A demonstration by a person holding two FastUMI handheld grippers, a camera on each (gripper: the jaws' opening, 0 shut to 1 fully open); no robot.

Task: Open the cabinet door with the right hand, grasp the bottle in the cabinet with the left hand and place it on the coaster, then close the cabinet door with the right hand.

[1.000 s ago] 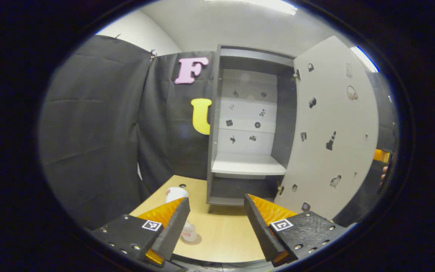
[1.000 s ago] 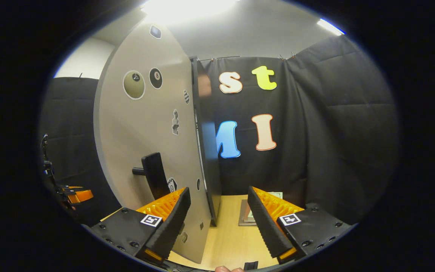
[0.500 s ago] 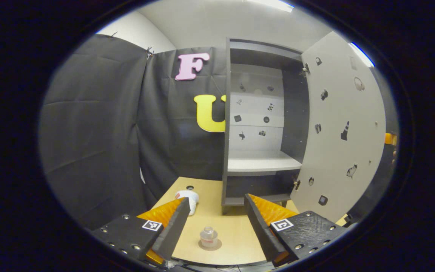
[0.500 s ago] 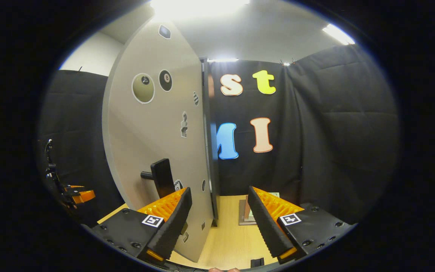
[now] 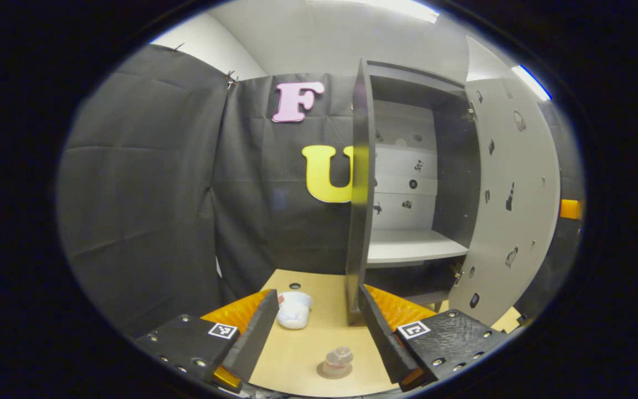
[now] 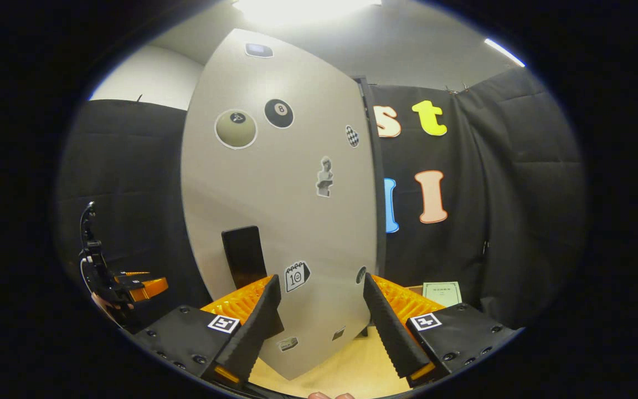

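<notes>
In the left gripper view, the left gripper (image 5: 314, 332) is low over the tabletop (image 5: 302, 354) with its fingers (image 5: 252, 338) spread wide apart and nothing between them. Just past the fingers, a small clear bottle (image 5: 337, 360) stands upright on a round coaster (image 5: 334, 370) on the tabletop. A bit farther, a white cup (image 5: 294, 310) lies on its side. Behind that is the cabinet (image 5: 362, 188), dark outside and pale inside, with a bare shelf (image 5: 413, 246) in the middle. Its door (image 5: 513, 205) hangs open on the right side, and small stickers dot its inner face. In the right gripper view, the right gripper (image 6: 319, 327) points straight at the outer face of the door (image 6: 280, 210), very near it. Its fingers (image 6: 255, 327) are also wide apart and hold nothing; I cannot tell if they touch the door. A dark handle (image 6: 243, 256) sits on the door just above the left finger. Far off at the left, the other gripper (image 6: 130, 285) is held up by a hand (image 6: 111, 305). A small pale booklet (image 6: 441, 292) lies on the tabletop past the door
</notes>
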